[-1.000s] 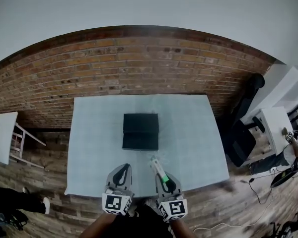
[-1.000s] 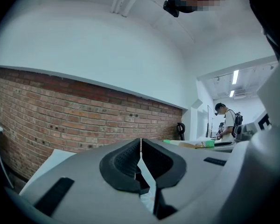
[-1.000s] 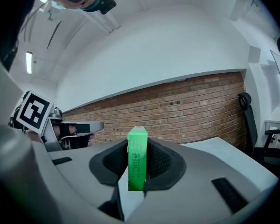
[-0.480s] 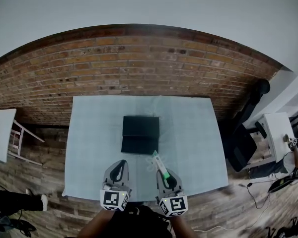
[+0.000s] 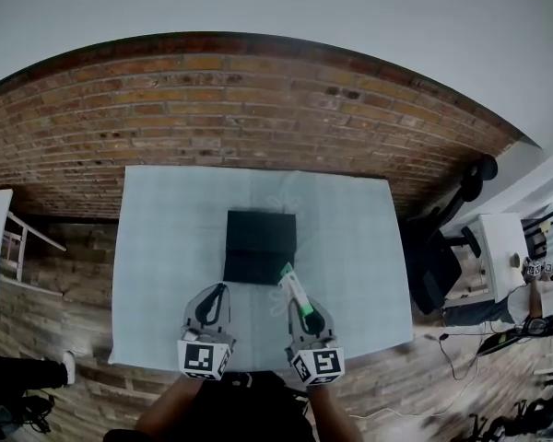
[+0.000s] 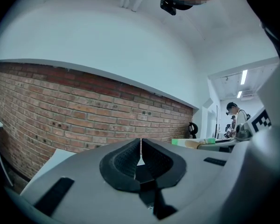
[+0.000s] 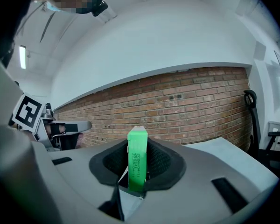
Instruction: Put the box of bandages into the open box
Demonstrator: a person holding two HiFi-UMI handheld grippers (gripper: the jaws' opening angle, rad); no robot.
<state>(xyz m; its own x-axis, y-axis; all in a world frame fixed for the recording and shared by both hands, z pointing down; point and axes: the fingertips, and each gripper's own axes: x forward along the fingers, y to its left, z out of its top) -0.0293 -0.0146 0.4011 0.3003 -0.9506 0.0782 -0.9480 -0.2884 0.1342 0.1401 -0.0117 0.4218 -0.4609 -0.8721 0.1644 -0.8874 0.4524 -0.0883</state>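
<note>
Hanging at the near edge of the open box point(image 5: 260, 245), the box of bandages point(image 5: 293, 288) is clenched in the right gripper point(image 5: 301, 308); the left gripper point(image 5: 213, 302) is closed, empty. Placement inside is not yet done.

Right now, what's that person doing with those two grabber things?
A person holds a gripper in each hand over a table. The left gripper is shut and empty. The right gripper is shut on a green bandage box, close to the front edge of the black open box, not inside yet.
</note>
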